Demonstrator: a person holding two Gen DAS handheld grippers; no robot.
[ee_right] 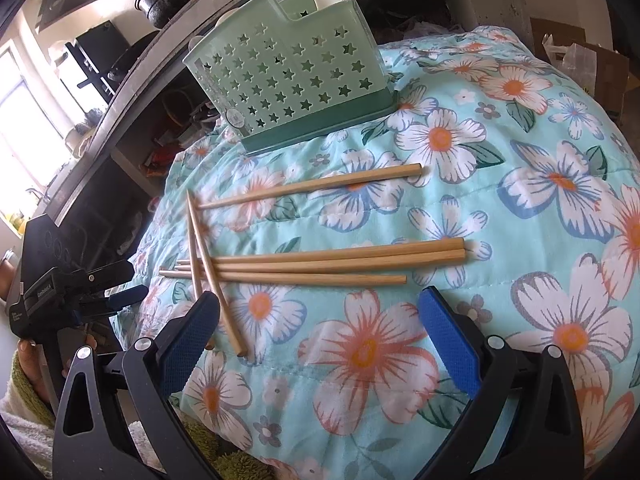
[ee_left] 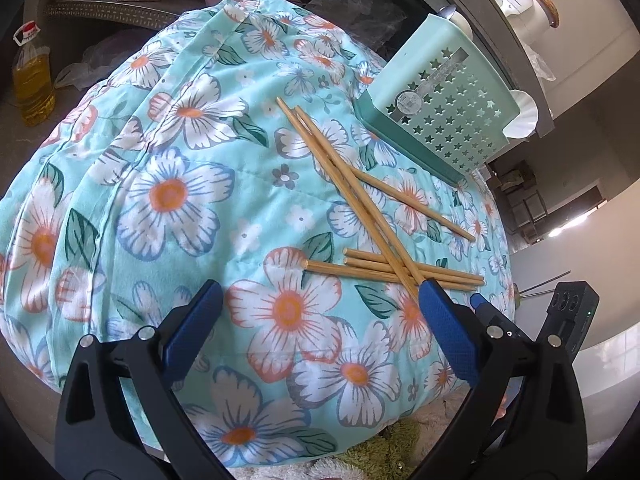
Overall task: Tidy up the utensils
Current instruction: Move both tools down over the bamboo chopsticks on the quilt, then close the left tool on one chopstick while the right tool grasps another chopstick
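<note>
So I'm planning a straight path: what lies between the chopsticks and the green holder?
Only bare flowered quilt lies between the chopsticks and the green holder, as the right wrist view shows.

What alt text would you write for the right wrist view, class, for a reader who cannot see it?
Six wooden chopsticks lie loose and partly crossed on a floral quilt, in front of the open right gripper. A green star-punched utensil holder stands beyond them; the left gripper shows at the left edge.

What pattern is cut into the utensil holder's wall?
Rows of star-shaped cutouts in the pale green utensil holder, above a darker green base; clearest in the right wrist view.
</note>
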